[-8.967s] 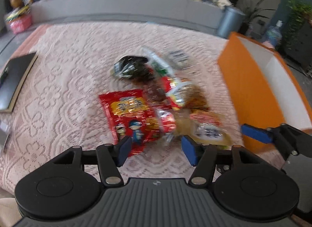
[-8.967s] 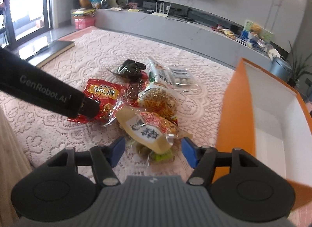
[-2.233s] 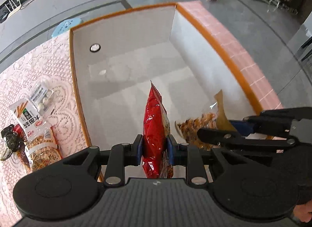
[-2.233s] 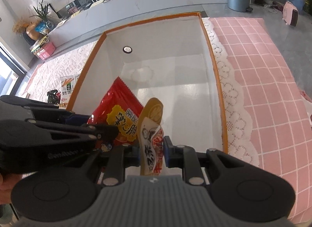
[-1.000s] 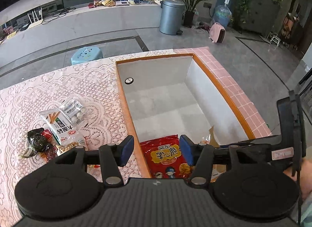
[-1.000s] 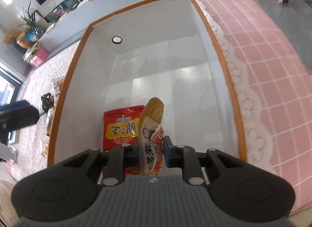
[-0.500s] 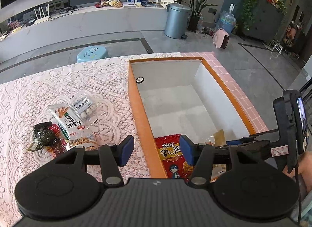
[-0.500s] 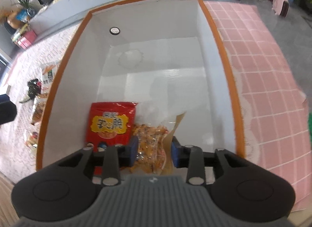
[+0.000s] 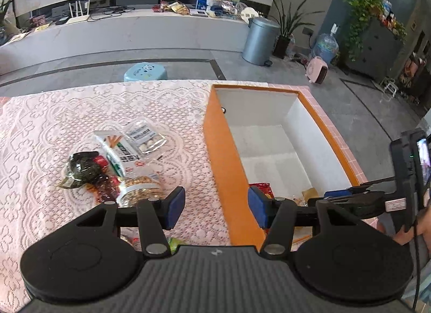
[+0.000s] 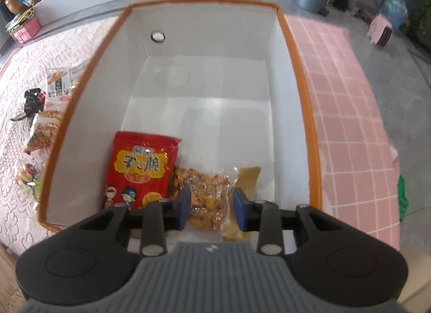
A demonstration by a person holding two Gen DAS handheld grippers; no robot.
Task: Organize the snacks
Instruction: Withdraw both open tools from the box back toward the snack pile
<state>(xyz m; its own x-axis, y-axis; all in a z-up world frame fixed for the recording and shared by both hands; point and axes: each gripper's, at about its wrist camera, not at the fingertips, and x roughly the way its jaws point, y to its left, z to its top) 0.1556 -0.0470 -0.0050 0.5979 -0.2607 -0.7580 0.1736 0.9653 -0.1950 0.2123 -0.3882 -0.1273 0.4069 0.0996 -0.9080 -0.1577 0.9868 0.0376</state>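
Observation:
An orange box [image 10: 296, 54] with white inner walls holds two snacks on its near floor: a red bag [image 10: 142, 170] and, right of it, a clear bag of orange snacks [image 10: 204, 192]. My right gripper [image 10: 212, 210] hangs just above the clear bag, open, its blue pads apart from the wrapper. My left gripper [image 9: 216, 209] is open and empty above the box's orange left wall [image 9: 226, 157]. Left of the box, several snack packets [image 9: 121, 167] lie in a pile on the lace cloth. In the left wrist view the right gripper [image 9: 336, 196] reaches into the box.
A white lace tablecloth [image 9: 54, 130] covers the table, with a pink checked cloth [image 10: 350, 124] right of the box. The table's far edge meets grey floor with a blue stool [image 9: 145, 70] and a grey bin [image 9: 260, 41]. A hand [image 9: 420, 227] holds the right gripper.
My right gripper has let go of the clear bag, which now lies flat beside the red bag. The left gripper has drawn back leftward from the box, bringing the table pile more into view.

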